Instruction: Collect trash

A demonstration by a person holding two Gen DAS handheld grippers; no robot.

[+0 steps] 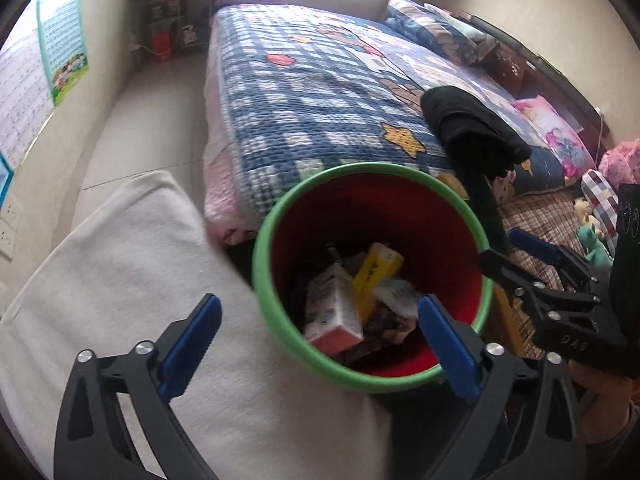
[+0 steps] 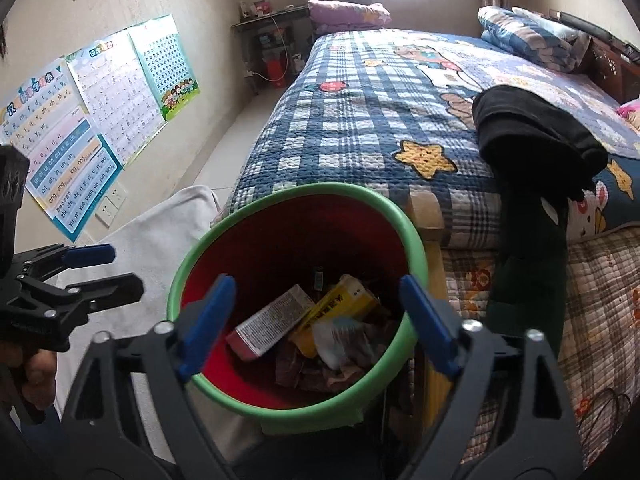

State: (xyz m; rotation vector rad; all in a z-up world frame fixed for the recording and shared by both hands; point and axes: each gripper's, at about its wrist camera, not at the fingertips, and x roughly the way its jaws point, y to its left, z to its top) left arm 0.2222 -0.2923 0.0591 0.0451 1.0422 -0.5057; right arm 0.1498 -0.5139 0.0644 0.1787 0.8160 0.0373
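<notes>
Bedroom, plaid-quilted bed (image 2: 360,120) behind. Green-rimmed red bin (image 1: 280,208) stands upright beside the bed's corner, mouth up, already holding a yellow box (image 2: 340,308), long axis tilted toward the rim, and crumpled wrappers. My left tool (image 1: 316,340) and right tool (image 2: 316,320) both gape, gripping nothing. Risk as I judge it: either tool clipping the rim, tipping the bin.

Green-rimmed red bin (image 2: 414,236), upright, holding trash (image 2: 312,324)

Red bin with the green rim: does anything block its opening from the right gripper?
Nothing visible does. The right gripper hangs open and empty over the red bin with the green rim, whose mouth is uncovered; boxes and wrappers lie inside.
</notes>
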